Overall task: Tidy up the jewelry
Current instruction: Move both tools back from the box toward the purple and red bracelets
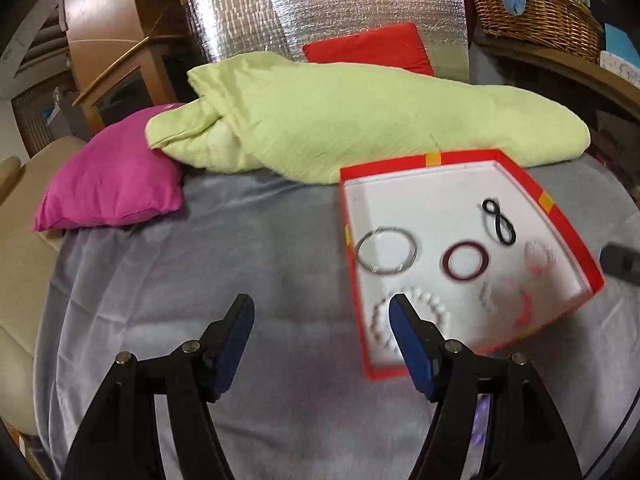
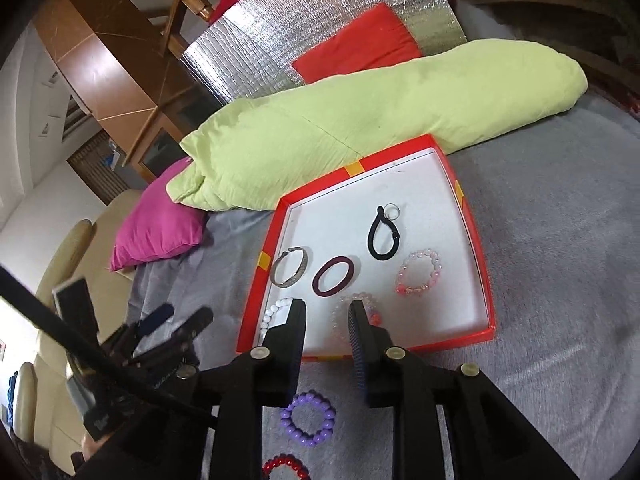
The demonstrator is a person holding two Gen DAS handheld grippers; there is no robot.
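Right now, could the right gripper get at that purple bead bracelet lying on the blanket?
Probably yes. The purple bracelet lies bare on the grey blanket, outside the red box, just under the right gripper, which holds nothing.

A bed covered in a grey blanket (image 1: 208, 264) fills the foreground. At its far side lie a pale green duvet (image 1: 360, 120), a magenta pillow (image 1: 112, 180) and a red cushion (image 1: 372, 46), the last leaning on a silver foil panel (image 1: 320, 12). Brown wooden furniture (image 2: 108, 68) stands behind at the left, beside a cream sofa (image 2: 60, 280). A wicker basket (image 1: 536, 12) sits on a wooden shelf at the upper right.
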